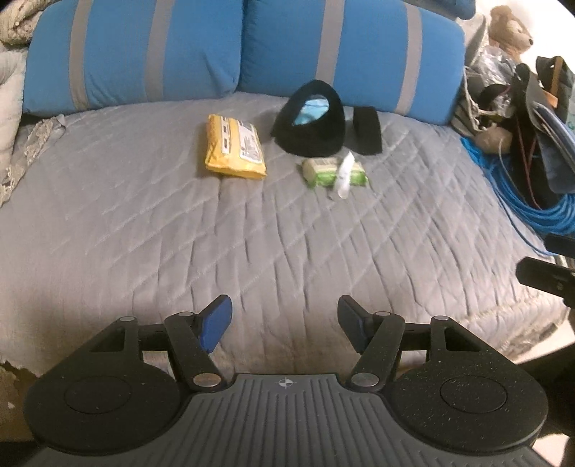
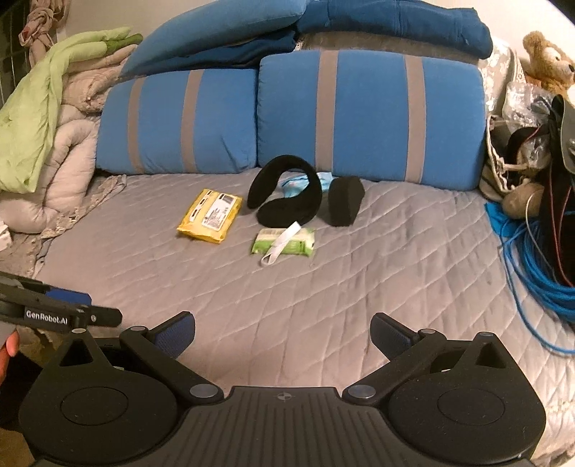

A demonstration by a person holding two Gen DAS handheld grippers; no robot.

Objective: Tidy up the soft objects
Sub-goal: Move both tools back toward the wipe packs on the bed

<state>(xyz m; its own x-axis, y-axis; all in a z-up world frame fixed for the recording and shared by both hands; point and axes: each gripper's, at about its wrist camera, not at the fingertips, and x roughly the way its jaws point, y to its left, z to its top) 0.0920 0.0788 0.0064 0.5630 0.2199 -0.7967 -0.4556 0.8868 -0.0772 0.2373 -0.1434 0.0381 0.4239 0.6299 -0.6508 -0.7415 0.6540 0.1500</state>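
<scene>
A yellow wipes pack (image 1: 235, 145) (image 2: 211, 214) lies on the grey quilted bed (image 1: 143, 222) (image 2: 377, 258). Right of it stand black soft earmuffs (image 1: 311, 120) (image 2: 287, 192) with a light blue item (image 1: 312, 107) (image 2: 296, 185) behind them. A green tissue pack (image 1: 332, 172) (image 2: 285, 241) with a white strap (image 1: 343, 176) (image 2: 282, 242) across it lies in front. My left gripper (image 1: 284, 323) is open and empty over the bed's near edge. My right gripper (image 2: 284, 336) is open and empty, also at the near edge, to the right of the left one (image 2: 54, 312).
Two blue pillows with grey stripes (image 1: 143, 54) (image 2: 359, 111) line the back. Bundled quilts (image 2: 43, 143) lie at the left. A coiled blue cable (image 1: 532, 201) (image 2: 539, 273), bags and a teddy bear (image 1: 508, 28) (image 2: 548, 61) crowd the right side.
</scene>
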